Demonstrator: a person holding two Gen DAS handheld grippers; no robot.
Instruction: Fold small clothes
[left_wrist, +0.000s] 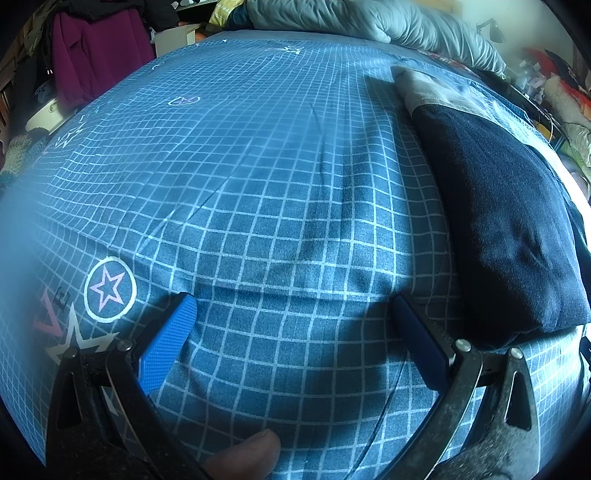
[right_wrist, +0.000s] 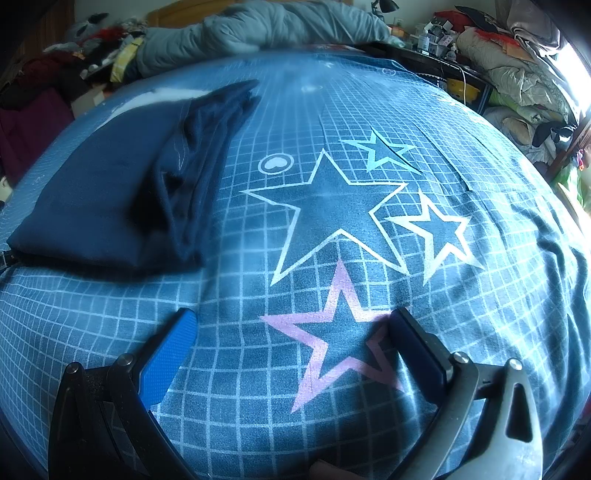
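A folded dark navy garment (left_wrist: 506, 221) lies on the blue grid-patterned bedsheet (left_wrist: 258, 166), at the right of the left wrist view, with a grey band at its far end. In the right wrist view the same navy garment (right_wrist: 110, 188) rests at the left, its layered edges facing the middle of the bed. My left gripper (left_wrist: 293, 306) hovers open over bare sheet, just left of the garment's near corner. My right gripper (right_wrist: 293, 321) is open above a pink star print, to the right of the garment. Neither holds anything.
A rumpled grey duvet (right_wrist: 258, 29) lies along the far side of the bed. Piled clothes and bedding (right_wrist: 517, 74) fill the right side of the room. A purple garment (left_wrist: 96, 55) hangs at the far left. A thumb (left_wrist: 247, 458) shows at the bottom edge.
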